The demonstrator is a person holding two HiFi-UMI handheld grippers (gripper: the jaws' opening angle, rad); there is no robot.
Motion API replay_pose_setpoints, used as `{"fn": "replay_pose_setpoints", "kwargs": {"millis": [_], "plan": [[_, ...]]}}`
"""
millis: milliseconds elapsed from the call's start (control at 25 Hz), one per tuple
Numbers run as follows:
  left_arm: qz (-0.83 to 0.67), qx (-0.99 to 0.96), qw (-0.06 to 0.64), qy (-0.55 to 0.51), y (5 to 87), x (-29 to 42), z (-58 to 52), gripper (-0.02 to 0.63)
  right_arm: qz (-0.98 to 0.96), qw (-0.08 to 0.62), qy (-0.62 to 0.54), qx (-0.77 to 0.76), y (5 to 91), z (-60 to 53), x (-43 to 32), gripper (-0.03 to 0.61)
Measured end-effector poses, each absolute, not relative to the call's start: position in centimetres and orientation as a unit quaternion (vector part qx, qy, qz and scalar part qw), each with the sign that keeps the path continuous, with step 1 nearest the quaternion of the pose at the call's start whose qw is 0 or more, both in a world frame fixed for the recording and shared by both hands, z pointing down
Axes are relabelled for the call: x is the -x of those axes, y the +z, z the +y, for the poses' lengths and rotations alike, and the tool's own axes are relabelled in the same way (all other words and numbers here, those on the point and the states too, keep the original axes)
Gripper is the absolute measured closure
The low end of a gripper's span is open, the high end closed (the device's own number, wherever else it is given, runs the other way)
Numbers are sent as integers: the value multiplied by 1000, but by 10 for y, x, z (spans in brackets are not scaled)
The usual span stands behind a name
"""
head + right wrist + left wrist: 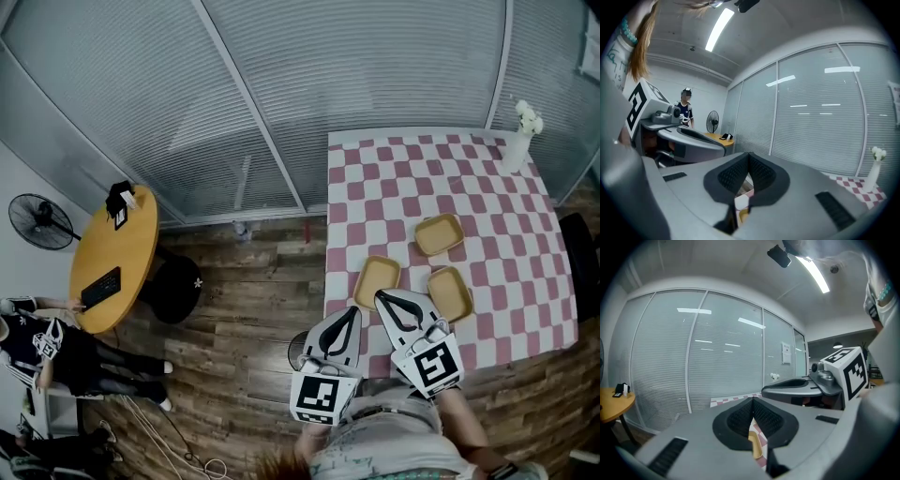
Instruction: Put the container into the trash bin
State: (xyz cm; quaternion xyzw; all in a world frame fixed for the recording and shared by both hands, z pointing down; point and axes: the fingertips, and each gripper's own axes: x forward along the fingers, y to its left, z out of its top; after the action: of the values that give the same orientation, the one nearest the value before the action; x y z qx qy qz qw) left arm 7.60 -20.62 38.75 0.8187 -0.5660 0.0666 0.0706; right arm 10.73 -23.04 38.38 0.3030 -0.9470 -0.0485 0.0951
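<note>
The near-left container, near-right container and far container lie apart on the checked worktop. The right gripper and the left gripper both have their fingers clenched on nothing. A dark rim, perhaps the trash bin, is mostly hidden behind the left gripper.

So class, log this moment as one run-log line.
left claw: shut, empty | right claw: shut, empty | three containers: on checkered table, none held
</note>
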Motion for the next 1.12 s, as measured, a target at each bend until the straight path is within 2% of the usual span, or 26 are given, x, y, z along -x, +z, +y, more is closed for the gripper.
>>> {"fn": "replay_pose_setpoints", "kwargs": {"millis": [200,440,1120], "plan": [[-538,-838,61,72,384,-73,-207,607,-945,62,-28,-320,377,-228,-98,584],[-513,-853,56,70,381,-57,-207,607,-935,71,-20,-347,384,-228,-82,584],[-484,-867,84,86,399,-27,-210,607,-915,176,-27,-362,428,-238,-54,584]]}}
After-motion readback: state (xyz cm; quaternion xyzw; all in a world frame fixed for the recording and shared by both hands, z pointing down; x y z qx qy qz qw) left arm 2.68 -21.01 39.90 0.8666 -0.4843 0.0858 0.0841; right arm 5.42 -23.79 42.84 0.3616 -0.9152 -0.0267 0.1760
